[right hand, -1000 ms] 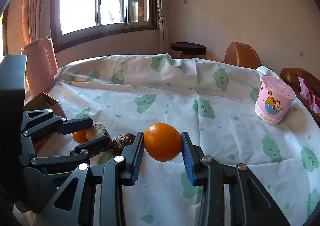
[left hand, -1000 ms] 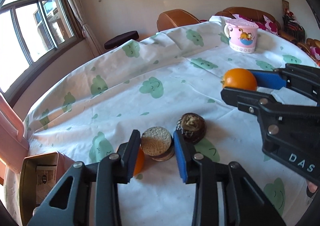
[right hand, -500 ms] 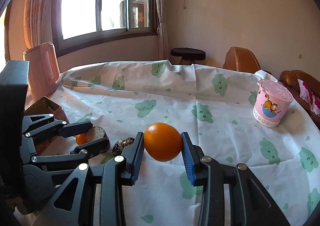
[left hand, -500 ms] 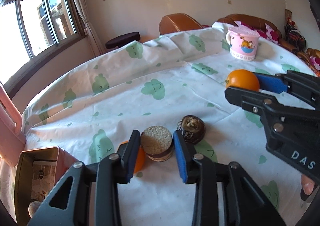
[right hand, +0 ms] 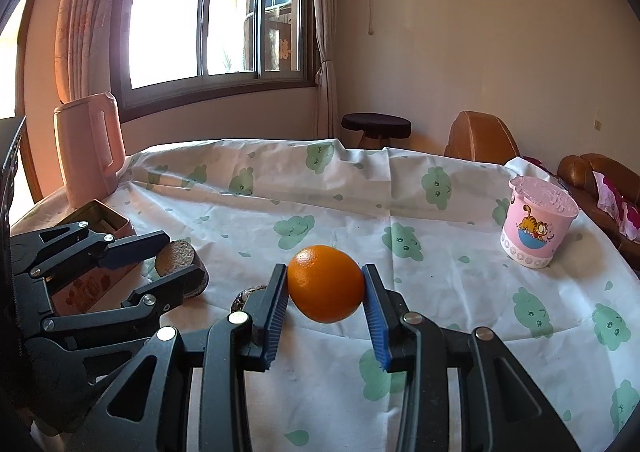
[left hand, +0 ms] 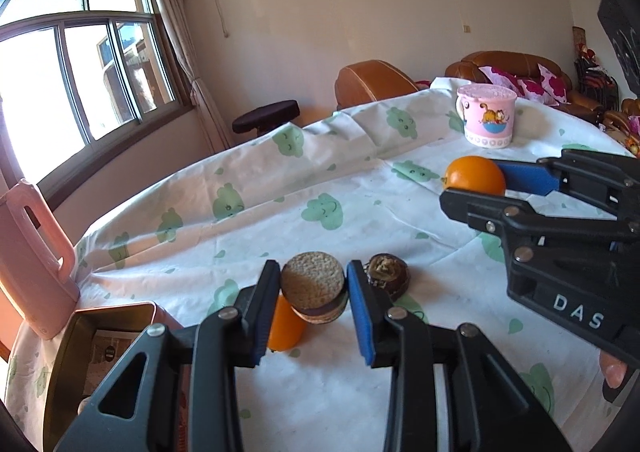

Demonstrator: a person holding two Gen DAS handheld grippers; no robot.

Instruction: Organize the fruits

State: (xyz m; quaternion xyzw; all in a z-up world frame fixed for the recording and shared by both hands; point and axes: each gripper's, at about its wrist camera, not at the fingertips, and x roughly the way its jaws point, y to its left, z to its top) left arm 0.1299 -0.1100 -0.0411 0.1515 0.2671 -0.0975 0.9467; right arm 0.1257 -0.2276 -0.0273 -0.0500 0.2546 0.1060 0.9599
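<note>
My left gripper [left hand: 313, 280] is shut on a round brown fruit with a rough tan top [left hand: 314, 286], held just above the cloth. A small orange [left hand: 286, 328] lies half hidden behind its left finger. A dark brown fruit [left hand: 389, 272] rests on the cloth just to the right. My right gripper [right hand: 325, 286] is shut on a large orange [right hand: 325, 278] and holds it above the table. In the right wrist view the left gripper [right hand: 178, 258] sits at the left with the tan-topped fruit [right hand: 176, 252]. The dark fruit [right hand: 243, 298] peeks out behind my right gripper's left finger.
A round table under a white cloth with green prints [right hand: 360, 187]. A pink cartoon mug [right hand: 536, 228] stands at the far right. A pink jug [right hand: 90, 147] and an open metal tin [left hand: 100, 328] are at the left edge. A stool and brown chairs stand beyond.
My left gripper has risen slightly and tipped upward with the tan-topped fruit still in it. The right gripper keeps the orange in nearly the same place.
</note>
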